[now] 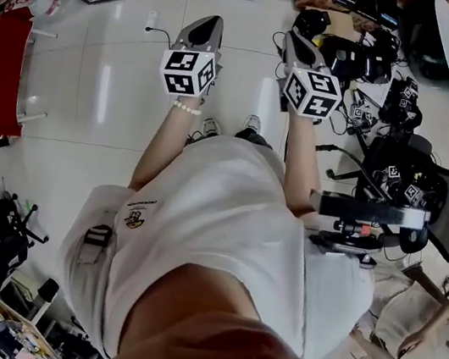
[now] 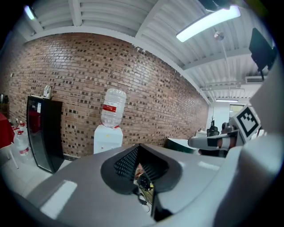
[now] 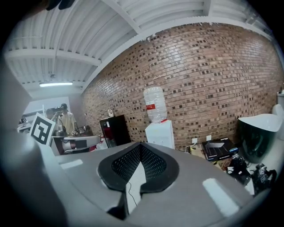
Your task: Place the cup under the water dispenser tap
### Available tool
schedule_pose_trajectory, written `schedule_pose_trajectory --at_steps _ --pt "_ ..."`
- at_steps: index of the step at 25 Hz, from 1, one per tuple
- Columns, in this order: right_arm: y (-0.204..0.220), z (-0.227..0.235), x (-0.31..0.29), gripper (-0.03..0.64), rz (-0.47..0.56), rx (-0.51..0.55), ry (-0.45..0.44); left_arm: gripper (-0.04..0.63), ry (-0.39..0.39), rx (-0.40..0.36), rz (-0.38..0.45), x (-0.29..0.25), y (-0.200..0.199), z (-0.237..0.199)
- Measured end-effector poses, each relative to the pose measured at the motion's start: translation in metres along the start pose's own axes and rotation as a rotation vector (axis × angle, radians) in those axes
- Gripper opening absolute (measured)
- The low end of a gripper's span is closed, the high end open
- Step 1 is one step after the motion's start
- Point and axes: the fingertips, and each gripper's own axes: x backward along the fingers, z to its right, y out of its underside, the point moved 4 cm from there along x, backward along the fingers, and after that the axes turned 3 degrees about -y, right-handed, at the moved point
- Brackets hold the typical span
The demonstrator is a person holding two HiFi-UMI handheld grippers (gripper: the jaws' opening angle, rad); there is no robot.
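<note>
Head view: the left gripper [image 1: 207, 25] and the right gripper [image 1: 297, 41] are held side by side above the floor [image 1: 123, 71], both pointing ahead.
Left gripper view: the jaws are pressed together with nothing between them. The water dispenser [image 2: 108, 138] stands at the floor's far edge, against the brick wall [image 2: 66, 71].
Right gripper view: the jaws are also pressed together and empty. The dispenser is ahead, which is probably why both grippers aim this way.
Cup: it shows in no view, so I cannot tell where it is.

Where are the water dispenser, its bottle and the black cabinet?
water dispenser [image 3: 160, 134]: right gripper view, white front panel.
bottle [image 3: 155, 103]: right gripper view, clear body.
black cabinet [image 2: 43, 133]: left gripper view, front door.
</note>
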Motion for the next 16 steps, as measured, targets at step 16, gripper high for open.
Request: schedule_pose_trajectory --at_steps 16 --pt "-0.001 -0.016 0.004 0.0 0.009 0.02 -0.006 0.011 0.005 -0.01 0.017 0.013 -0.004 -0.004"
